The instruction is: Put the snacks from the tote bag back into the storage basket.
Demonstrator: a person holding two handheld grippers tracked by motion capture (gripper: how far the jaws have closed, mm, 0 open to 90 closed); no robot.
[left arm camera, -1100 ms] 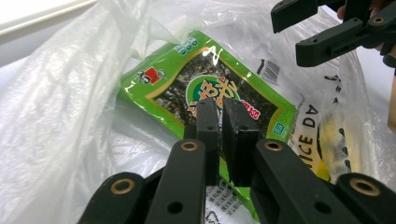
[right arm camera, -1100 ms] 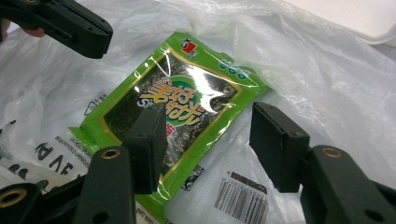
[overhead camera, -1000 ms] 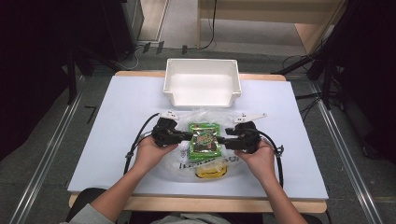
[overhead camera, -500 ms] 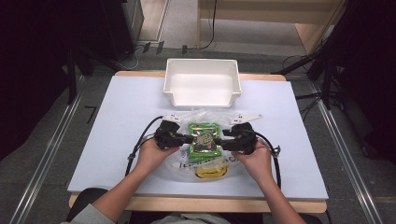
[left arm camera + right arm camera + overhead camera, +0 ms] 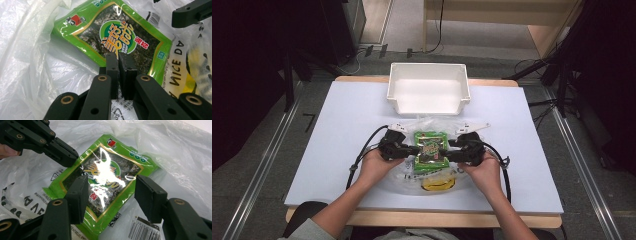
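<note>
Covering the table [image 5: 337,150] a white sheet, grey floor [image 5: 252,165] around, left tongs [image 5: 118,62] closed empty, right tongs [image 5: 111,195] open over green packet [image 5: 107,177].

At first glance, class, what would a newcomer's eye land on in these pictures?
The glossy green seaweed snack packet stands out, lying on a crumpled clear plastic bag in the middle of the white table. The left gripper and right gripper flank it. Behind stands an empty white plastic bin.

Green packet [image 5: 431,150], gold border, dark centre; clear bag [image 5: 432,175], yellow smiley, black lettering; white bin [image 5: 428,92].
</note>
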